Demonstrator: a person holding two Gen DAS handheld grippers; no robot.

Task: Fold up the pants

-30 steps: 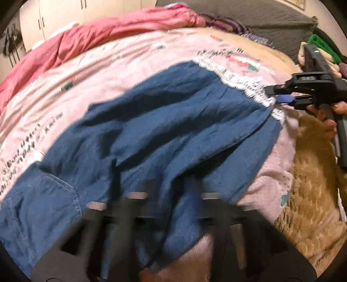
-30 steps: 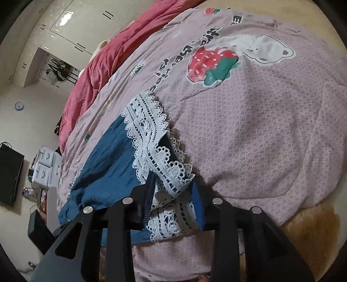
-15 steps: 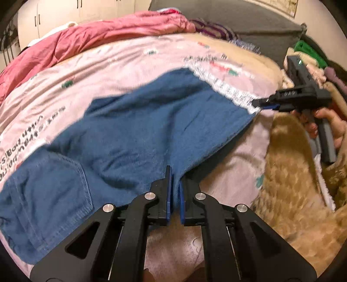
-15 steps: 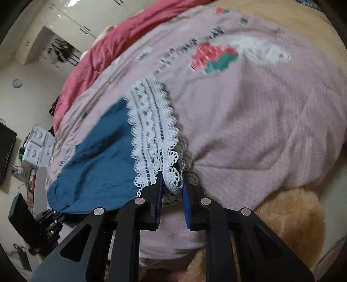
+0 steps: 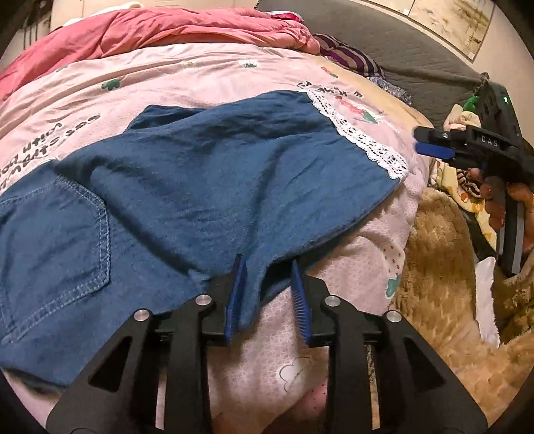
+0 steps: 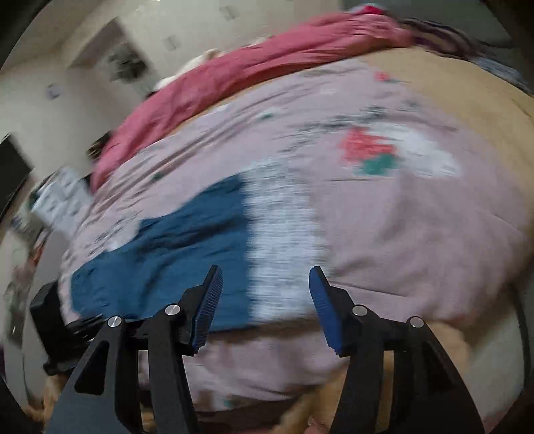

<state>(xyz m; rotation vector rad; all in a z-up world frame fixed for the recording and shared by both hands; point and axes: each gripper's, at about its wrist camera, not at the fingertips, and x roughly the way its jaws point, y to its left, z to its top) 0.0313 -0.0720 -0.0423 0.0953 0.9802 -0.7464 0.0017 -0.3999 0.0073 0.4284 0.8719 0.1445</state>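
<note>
Pink quilt (image 5: pixel 207 70): blue pants (image 5: pixel 187 187) spread flat. Left gripper (image 5: pixel 267 300) opening, pants fold between; right gripper (image 6: pixel 263 307) opening, empty, above lace hem (image 5: pixel 363 140).

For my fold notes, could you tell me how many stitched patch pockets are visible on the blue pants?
1. The one pocket sits at the left of the left wrist view, on the pants spread over the pink quilt. A second pocket may be hidden under the folded cloth.

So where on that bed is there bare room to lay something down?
Free: the pink quilt between the blue pants and the red blanket, and beyond the lace hem. Crowded: the right edge, with the tan fleece and piled clothes.
</note>
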